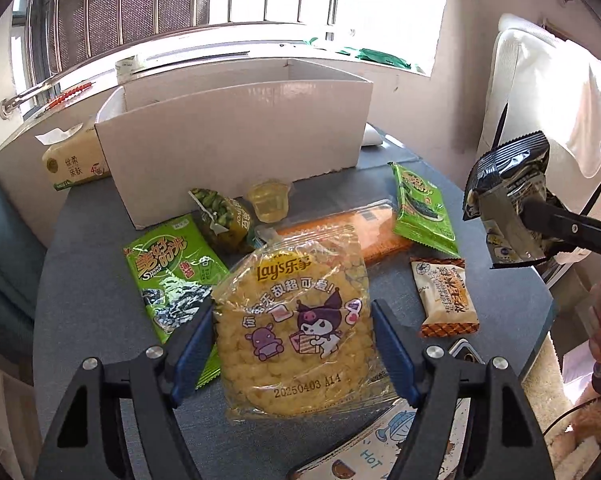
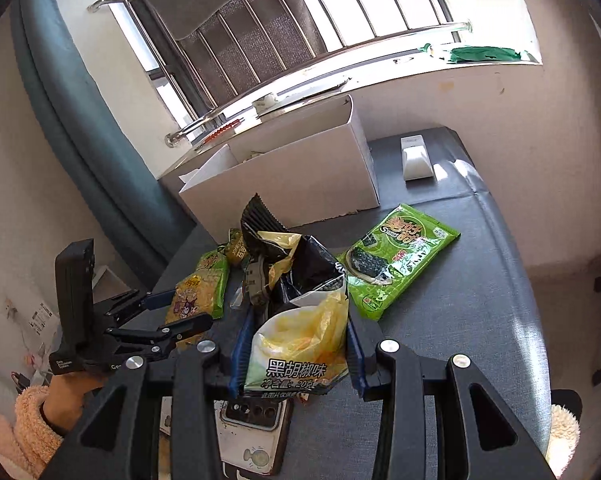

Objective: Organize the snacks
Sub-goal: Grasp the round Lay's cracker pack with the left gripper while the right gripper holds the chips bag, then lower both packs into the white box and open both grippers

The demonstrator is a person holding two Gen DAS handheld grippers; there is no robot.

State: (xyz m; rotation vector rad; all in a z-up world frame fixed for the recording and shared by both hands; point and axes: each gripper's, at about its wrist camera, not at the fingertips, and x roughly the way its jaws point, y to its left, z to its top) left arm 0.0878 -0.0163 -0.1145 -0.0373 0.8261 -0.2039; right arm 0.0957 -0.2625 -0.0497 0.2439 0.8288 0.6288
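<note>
Between my left gripper's [image 1: 293,354] wide jaws lies the Lay's bag [image 1: 300,320], lengthwise toward the box [image 1: 236,136]; right gripper [image 2: 296,354] clamps a black bag [image 2: 300,320].

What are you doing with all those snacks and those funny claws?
A person is tidying snacks into the white cardboard box on the grey table. The right gripper is clamped on a black and yellow chip bag, lifted off the table. The left gripper has its blue pads on either side of the yellow Lay's bag, which still lies on the table. Green seaweed packs and other snacks wait nearby.
</note>
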